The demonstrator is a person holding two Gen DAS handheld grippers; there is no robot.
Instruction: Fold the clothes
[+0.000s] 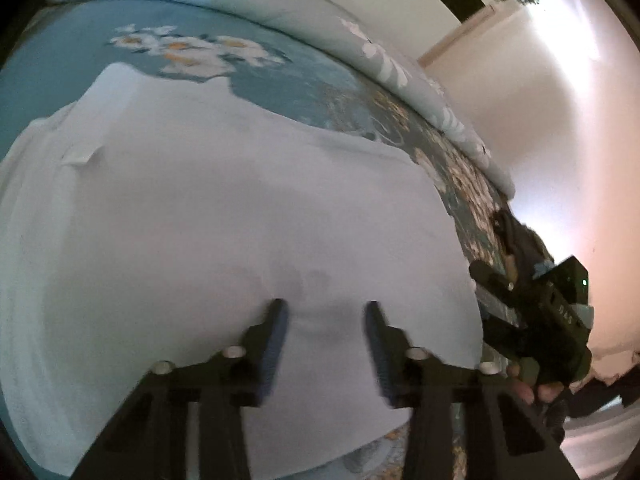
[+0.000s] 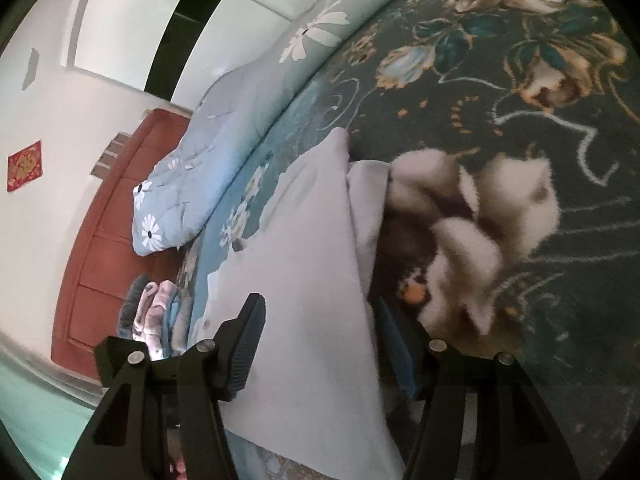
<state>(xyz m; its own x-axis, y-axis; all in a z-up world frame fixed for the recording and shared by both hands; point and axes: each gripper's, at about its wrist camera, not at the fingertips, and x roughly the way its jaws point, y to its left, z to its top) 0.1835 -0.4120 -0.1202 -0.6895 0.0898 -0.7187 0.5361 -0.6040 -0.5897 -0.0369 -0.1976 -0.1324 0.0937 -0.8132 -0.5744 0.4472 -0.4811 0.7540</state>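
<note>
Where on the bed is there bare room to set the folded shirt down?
Free: the blue sheet between the white shirt and the floral quilt, and the dark floral blanket beyond the plush toy. Crowded: the shirt's edge against the toy, and the folded pile by the bedside.

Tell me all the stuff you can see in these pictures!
Shirt: one, white, spread flat on the bed.
Bedspread: one, teal with flowers, under the shirt.
Quilt: one, pale blue with white daisies, along the bed's far edge.
Headboard: one, reddish brown, at the bed's end.
Blankets: a small folded pile, grey and pink, near the headboard.
Wall sticker: one, red, on the white wall.
Left gripper: black, open, over the shirt.
Right gripper: black, open, astride the shirt's edge.
</note>
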